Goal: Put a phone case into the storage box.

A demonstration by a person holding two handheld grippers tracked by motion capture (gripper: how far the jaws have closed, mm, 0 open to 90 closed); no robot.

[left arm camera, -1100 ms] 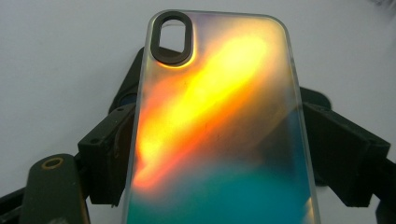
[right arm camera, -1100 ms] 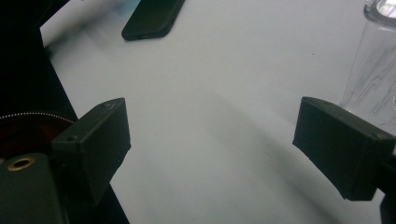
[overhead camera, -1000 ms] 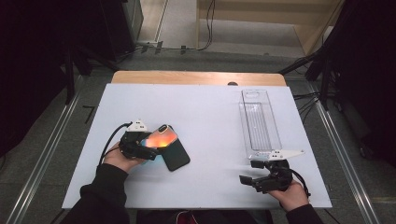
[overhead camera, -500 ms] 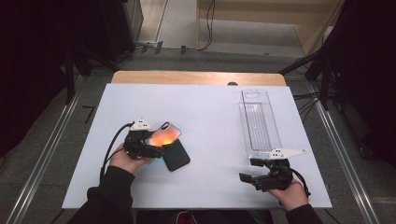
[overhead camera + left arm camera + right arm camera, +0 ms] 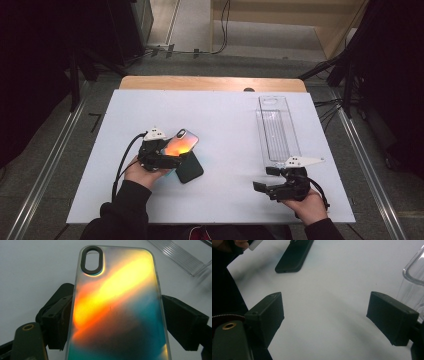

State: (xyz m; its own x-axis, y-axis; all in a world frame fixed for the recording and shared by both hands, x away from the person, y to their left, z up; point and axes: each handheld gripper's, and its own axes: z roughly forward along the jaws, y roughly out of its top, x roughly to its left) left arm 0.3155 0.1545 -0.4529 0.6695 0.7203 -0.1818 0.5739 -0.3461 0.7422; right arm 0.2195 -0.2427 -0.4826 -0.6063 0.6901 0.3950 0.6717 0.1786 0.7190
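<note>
Black sleeves [image 5: 125, 210], black blocky claw [image 5: 325, 322], brass screw eyelet, trailing black cable

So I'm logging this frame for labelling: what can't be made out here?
- Dark phone, high view: its near-left part is hidden under the iridescent case and left gripper.
- Same case, left gripper view: bottom end cut off by the frame edge.
- Clear plastic tray, right gripper view: cut off at the right edge.
- Right gripper, high view: too small to judge its gap.

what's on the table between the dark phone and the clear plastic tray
Nothing: in the high view, the white table is bare between the dark phone and the clear plastic tray.
</note>
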